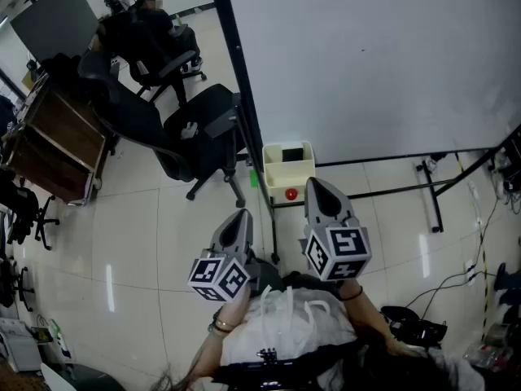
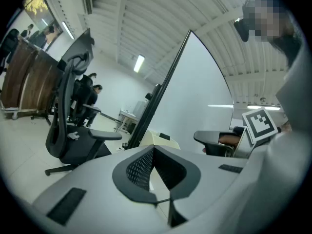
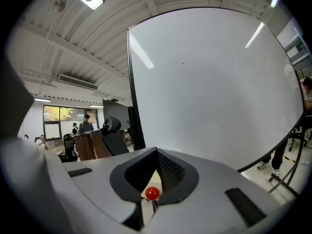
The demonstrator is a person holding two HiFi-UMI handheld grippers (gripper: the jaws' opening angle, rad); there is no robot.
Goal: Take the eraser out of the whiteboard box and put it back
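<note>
Both tools up front, roughly level. Left tool pinched together, nothing in it, near whiteboard box, off its left side. Right tool pinched too, empty, tip just beside box's near right corner. Eraser, dark, lying inside box, untouched. Red knob on box front, in line with right tool. Whiteboard behind box; black frame post just left. Office chair crowding post from left. Stand leg on floor, right.

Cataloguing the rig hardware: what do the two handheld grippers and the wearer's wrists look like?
Both the left gripper and right gripper are smooth grey tapered shells with black dimpled fingers, each carrying a black-and-white marker cube. A bracelet circles the left wrist.
</note>
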